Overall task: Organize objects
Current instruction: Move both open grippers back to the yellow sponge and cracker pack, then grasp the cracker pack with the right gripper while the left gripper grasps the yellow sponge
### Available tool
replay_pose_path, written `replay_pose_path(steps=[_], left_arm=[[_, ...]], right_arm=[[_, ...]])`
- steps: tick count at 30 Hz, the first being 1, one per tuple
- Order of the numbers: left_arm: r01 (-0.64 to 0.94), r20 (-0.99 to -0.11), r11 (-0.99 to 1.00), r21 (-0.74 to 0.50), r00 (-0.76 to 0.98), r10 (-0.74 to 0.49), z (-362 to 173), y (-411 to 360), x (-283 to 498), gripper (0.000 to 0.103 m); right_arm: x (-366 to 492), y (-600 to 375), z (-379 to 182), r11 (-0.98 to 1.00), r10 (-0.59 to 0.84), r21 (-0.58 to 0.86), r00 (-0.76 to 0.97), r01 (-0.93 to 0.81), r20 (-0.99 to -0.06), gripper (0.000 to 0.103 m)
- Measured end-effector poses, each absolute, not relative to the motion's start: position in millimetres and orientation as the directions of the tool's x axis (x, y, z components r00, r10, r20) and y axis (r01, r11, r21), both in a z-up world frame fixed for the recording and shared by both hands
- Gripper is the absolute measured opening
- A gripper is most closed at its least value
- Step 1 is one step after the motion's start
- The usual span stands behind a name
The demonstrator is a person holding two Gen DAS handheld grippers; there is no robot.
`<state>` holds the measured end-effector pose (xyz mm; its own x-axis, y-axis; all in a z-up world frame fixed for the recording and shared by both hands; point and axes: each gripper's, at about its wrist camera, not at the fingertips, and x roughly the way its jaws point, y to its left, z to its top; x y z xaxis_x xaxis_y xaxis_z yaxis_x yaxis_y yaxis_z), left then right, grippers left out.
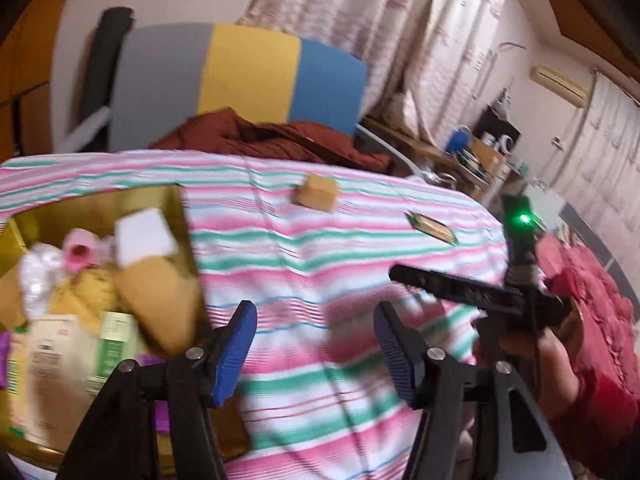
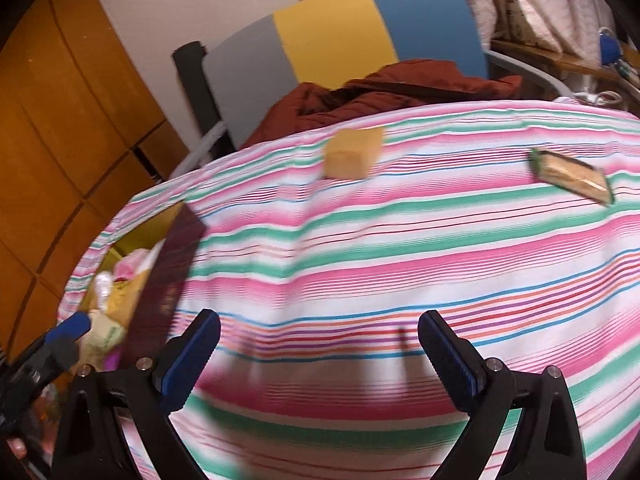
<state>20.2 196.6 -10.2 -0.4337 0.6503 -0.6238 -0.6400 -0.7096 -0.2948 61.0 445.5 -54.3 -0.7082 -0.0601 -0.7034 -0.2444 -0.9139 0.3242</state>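
**Left wrist and right wrist views: both tools spread wide over the striped cloth**

Left wrist view first: the left gripper point(image 1: 316, 344) hangs with its blue-padded fingers point(image 1: 236, 344) spread wide apart, nothing between them, right at the corner of the gold-walled box point(image 1: 176, 204). That box sits at the left, packed with goods: a white block point(image 1: 144, 234), a tan packet point(image 1: 160, 300), a pink roll point(image 1: 80, 254) and printed paper packs point(image 1: 60, 360), all blurred.

Over to the right wrist view: the right gripper point(image 2: 320, 356) is spread just as wide and empty above the pink, green and white striped tablecloth point(image 2: 400, 248). The left tool's blue fingertip point(image 2: 72, 330) pokes in at the lower left beside the box.

Further out on the cloth, a small tan cardboard carton point(image 2: 352, 156) stands alone near the far edge. Well to its right lies a flat green-edged wrapped snack bar point(image 2: 572, 176), apart from it.

Beyond the table edge, a heap of rust-brown cloth point(image 2: 400, 88) rests against a chair back with grey, yellow and blue panels point(image 2: 332, 36). Pale patterned curtains point(image 1: 380, 20) hang behind.
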Motion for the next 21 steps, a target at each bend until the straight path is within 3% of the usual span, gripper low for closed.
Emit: replay_pose_path(steps=[11,21], left_arm=[[-0.683,-0.686,-0.656,-0.322,-0.31,0.659,-32.9,246.1,34.6,0.062],[-0.657,-0.729,-0.674,-0.338,-0.271,0.629,-45.2,253.9,33.3,0.062]], right_arm=[[55.3,594.6,-40.4,-0.917,0.137,0.158,-0.662,-0.366,-0.737,0.1],[-16.6,666.0,-50.4,-0.928,0.26,-0.056,-0.535,-0.367,-0.804,0.1]])
